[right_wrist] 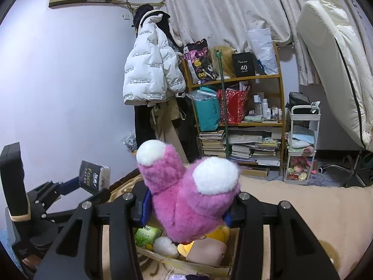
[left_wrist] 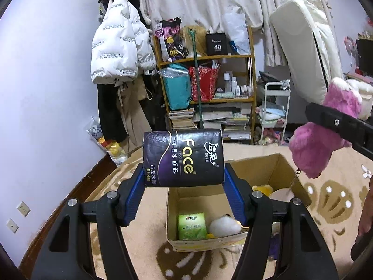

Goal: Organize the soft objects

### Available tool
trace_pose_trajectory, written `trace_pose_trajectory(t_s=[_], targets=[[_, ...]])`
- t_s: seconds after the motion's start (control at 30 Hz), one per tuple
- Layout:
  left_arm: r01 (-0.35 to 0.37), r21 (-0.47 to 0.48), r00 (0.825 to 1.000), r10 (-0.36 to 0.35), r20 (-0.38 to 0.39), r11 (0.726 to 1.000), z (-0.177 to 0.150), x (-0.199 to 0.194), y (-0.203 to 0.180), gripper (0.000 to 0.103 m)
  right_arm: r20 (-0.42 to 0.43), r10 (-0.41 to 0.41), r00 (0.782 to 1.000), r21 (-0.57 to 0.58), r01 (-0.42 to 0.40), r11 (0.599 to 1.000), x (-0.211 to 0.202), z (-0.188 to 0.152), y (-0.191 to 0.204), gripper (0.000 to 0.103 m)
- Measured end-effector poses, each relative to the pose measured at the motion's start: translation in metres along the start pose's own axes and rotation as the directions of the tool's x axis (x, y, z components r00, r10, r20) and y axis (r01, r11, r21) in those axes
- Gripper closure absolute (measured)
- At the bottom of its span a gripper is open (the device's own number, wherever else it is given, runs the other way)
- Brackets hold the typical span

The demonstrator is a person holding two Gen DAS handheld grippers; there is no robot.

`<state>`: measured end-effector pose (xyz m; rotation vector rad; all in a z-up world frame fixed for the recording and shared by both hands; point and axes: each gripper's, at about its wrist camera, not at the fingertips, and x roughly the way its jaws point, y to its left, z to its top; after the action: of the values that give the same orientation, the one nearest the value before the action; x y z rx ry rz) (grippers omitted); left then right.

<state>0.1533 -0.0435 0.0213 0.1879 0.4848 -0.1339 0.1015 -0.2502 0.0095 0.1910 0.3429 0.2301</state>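
One cardboard box, open-topped, set on beige patterned bed cover. Inside, counted: one green tissue pack, one white fluffy toy, one yellow plush.
One pink furry plush, white-tipped, pinched by right hand-held gripper above box.
One dark glossy tissue pack, rectangular, clamped between blue pads of left hand-held gripper, above box's near left corner.
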Motion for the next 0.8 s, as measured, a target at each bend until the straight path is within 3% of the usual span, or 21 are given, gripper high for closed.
trace_pose_trajectory(t_s=[0.33, 0.8], targets=[[0.010, 0.027, 0.996, -0.008, -0.084, 1.000, -0.019, 0.032, -0.009, 0.039, -0.106, 0.033, 0.994, 0.062, -0.026, 0.998, 0.040, -0.035, -0.017, 0.053], [0.036, 0.007, 0.985, -0.034, -0.167, 0.999, -0.033, 0.063, -0.007, 0.039, -0.142, 0.075, 0.987, 0.090, -0.062, 0.994, 0.057, -0.052, -0.020, 0.053]])
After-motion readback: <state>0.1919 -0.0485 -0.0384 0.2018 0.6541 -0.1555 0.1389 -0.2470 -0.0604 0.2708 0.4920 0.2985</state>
